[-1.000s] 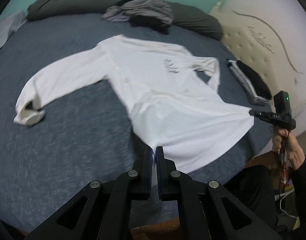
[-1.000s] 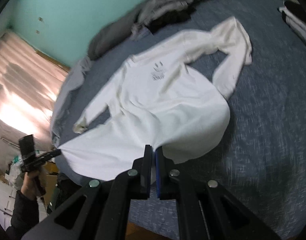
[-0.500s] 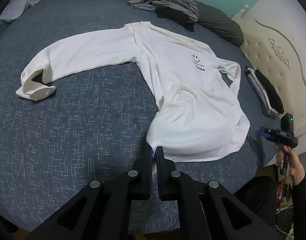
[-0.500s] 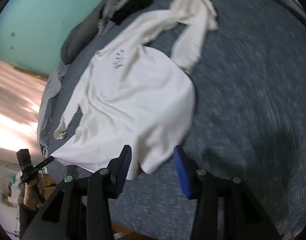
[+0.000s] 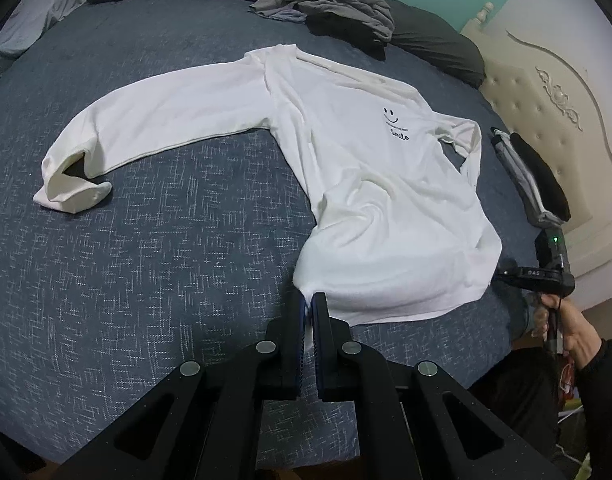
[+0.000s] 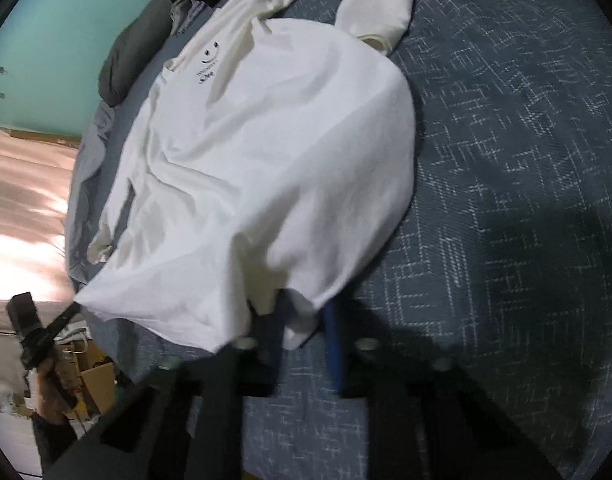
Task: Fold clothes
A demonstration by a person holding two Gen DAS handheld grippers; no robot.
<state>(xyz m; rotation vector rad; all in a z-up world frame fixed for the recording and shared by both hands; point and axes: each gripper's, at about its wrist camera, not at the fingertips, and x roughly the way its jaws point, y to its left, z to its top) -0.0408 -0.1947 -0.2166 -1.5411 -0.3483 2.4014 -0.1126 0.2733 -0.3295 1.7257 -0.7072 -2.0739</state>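
Note:
A white long-sleeved shirt (image 5: 365,184) with a small smiley print lies front up on the dark blue bed (image 5: 146,280). My left gripper (image 5: 309,300) is shut on the near hem corner, low over the bedding; the right wrist view also shows this left gripper (image 6: 72,308) pinching that corner. My right gripper (image 6: 302,308) is blurred, its jaws closing with a gap still between them. The other hem corner of the shirt (image 6: 266,152) hangs in that gap. In the left wrist view the right gripper (image 5: 501,274) sits at the shirt's right hem corner, held by a person's hand (image 5: 565,328).
Dark pillows (image 5: 425,40) and a heap of grey clothes (image 5: 329,0) lie along the far side of the bed. A folded dark garment (image 5: 537,176) rests by the cream headboard (image 5: 553,92). Boxes (image 6: 98,372) stand on the floor past the bed edge.
The shirt, first stretched between both grippers, has settled flat on the bed. My right gripper opened, let its hem corner go, sank lower and now closes around the hem. The left kept its grip.

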